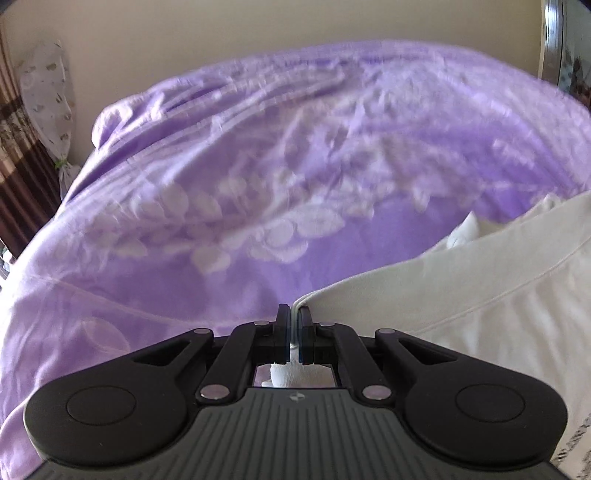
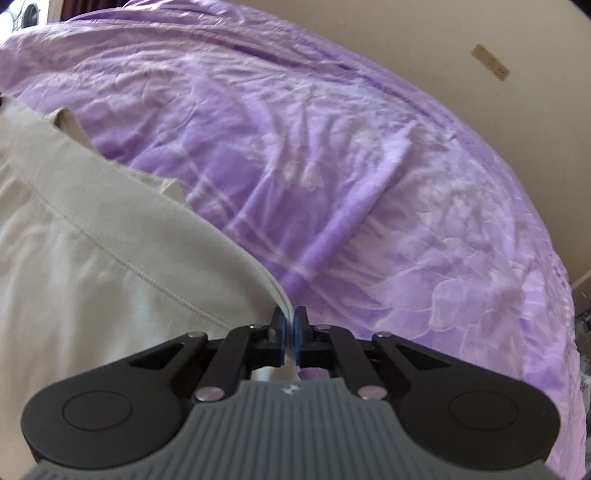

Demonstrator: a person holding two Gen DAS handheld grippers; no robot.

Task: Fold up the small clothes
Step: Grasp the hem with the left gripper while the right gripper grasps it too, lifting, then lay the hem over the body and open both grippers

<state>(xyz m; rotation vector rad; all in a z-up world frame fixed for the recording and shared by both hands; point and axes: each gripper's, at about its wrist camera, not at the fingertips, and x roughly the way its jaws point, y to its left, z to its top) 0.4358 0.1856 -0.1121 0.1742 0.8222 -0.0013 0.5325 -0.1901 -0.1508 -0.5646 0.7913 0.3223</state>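
Observation:
A cream-white garment [image 1: 480, 288] with a stitched hem spreads to the right in the left wrist view, over a purple floral bedspread [image 1: 258, 166]. My left gripper [image 1: 294, 314] is shut on a corner edge of it, the cloth pinched between the blue pads. In the right wrist view the same garment [image 2: 92, 240] fills the left side. My right gripper [image 2: 290, 317] is shut on its other corner, a thin fold of cloth between the pads. The garment hangs stretched between the two grippers just above the bedspread [image 2: 369, 184].
A beige wall [image 1: 258, 26] stands behind the bed. A brown striped curtain [image 1: 18, 166] and a white patterned bag [image 1: 48, 96] are at the left. A dark frame [image 1: 554, 37] shows at the top right. The bed's edge [image 2: 565, 295] drops off at the right.

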